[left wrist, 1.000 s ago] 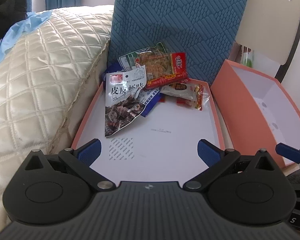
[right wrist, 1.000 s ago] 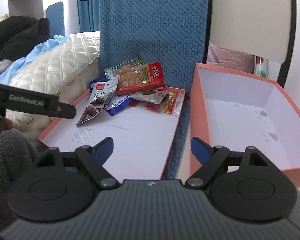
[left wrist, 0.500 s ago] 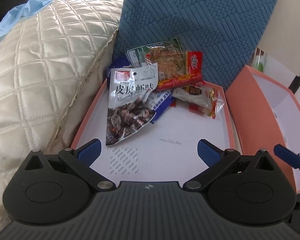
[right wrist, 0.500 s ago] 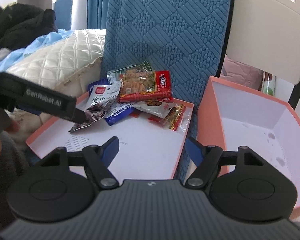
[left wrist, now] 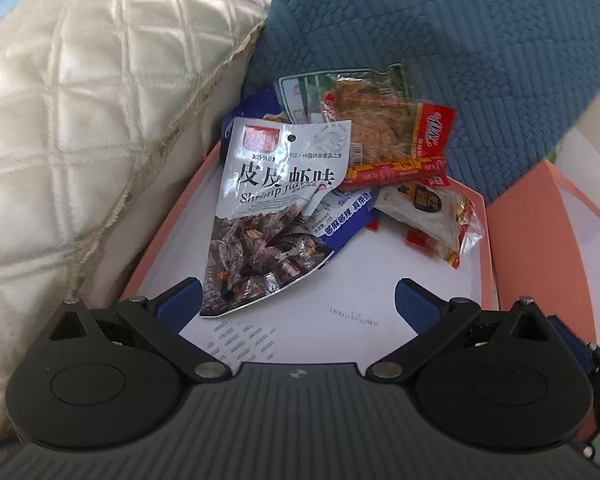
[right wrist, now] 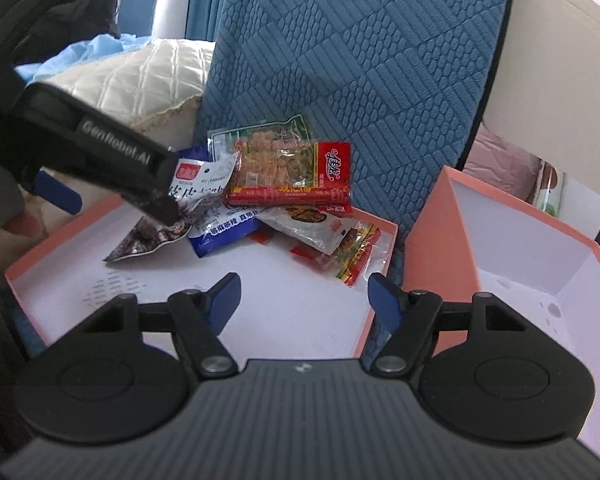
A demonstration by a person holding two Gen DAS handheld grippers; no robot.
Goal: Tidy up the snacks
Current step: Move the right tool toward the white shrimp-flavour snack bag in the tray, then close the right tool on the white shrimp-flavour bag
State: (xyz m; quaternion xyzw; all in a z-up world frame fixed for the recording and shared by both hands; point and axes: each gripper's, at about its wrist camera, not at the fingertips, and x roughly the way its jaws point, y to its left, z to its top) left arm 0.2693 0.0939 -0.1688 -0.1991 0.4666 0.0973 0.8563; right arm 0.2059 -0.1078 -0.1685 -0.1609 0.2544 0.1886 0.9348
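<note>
Shallow pink tray (left wrist: 172, 216), white inside, served as landmark. Snack packets (right wrist: 284, 204) lay heaped in its far corner: a grey shrimp packet (left wrist: 276, 208) on top nearest the quilted cream cushion (left wrist: 80, 120), a red-and-clear packet (left wrist: 388, 140) behind it. Deep pink box (right wrist: 428, 240) stood just beside the tray. Left gripper (left wrist: 298, 300) hovered over the tray, jaws apart, nothing between. Right gripper (right wrist: 304, 298) likewise apart and empty, jaws just having narrowed.
</note>
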